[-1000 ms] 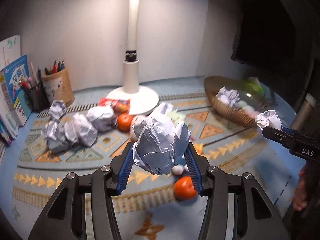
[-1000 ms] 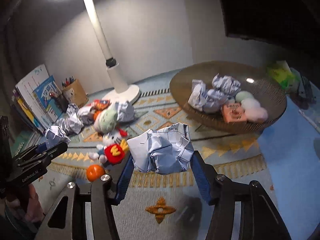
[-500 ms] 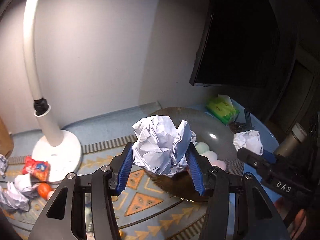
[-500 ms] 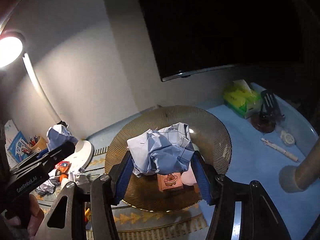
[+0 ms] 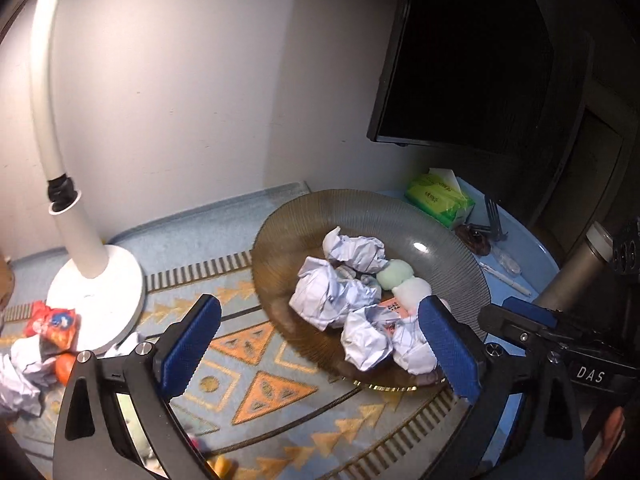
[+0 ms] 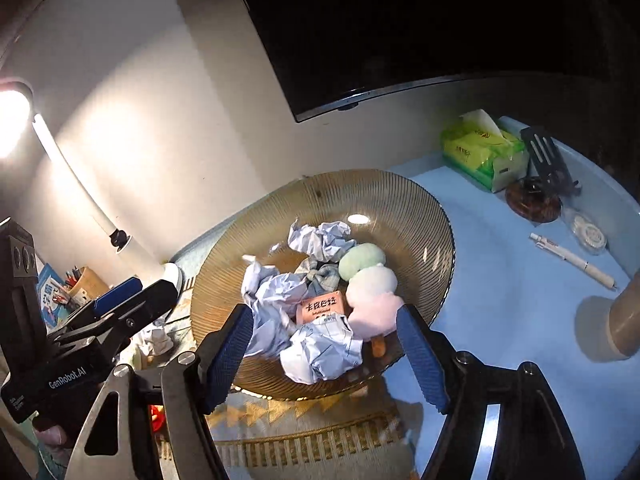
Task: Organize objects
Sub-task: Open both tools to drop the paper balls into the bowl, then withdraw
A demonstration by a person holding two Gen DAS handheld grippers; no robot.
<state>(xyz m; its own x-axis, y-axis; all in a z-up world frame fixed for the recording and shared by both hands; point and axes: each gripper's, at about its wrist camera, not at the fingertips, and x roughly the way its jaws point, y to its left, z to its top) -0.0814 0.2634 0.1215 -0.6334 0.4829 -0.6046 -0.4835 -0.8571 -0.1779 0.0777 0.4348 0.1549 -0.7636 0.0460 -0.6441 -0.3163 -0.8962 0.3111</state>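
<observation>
Hovering at the ribbed bowl's (image 6: 436, 216) near rim (paper balls (image 6: 320, 350) lie inside), left gripper (image 5: 316, 348) and right gripper (image 6: 326, 352) are opening, empty.

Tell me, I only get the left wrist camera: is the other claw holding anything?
Observer: No. The right gripper has its jaws opening with nothing pinched; a paper ball lies in the bowl below them.
Operator: Is that lamp switched on?
Observer: Yes, the lamp head glows at the far left.
Operator: Anything standing near its base?
Observer: A pencil cup, with books next to it.
</observation>
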